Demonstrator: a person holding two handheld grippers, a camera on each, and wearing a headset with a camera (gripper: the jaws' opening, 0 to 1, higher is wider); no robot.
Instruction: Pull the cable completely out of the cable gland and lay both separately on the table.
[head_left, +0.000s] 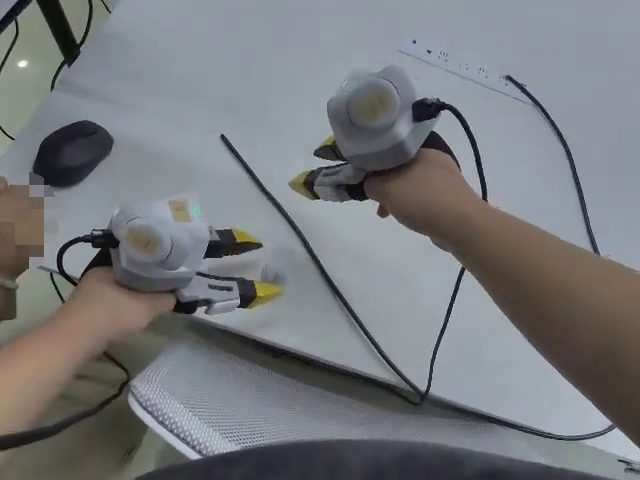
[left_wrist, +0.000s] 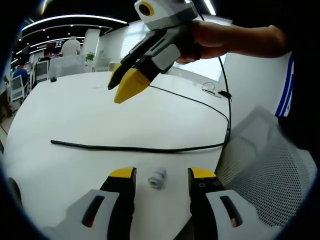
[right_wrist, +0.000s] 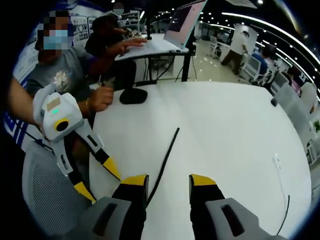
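- Cable gland (left_wrist: 157, 177): small, light, hard, likely to skid. It lies on the table (head_left: 180, 70) near its near edge, between the left gripper's (left_wrist: 162, 173) open jaws. Pinch across its body.
- Black cable (head_left: 300, 240): thin, limp, separate, just beyond the gland. The right gripper (head_left: 312, 167) hovers near it, jaws open and empty.

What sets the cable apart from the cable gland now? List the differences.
The cable is black, the cable gland pale grey. The cable is long and thin, the cable gland a short stub. Both lie ungripped on the table, apart from each other.
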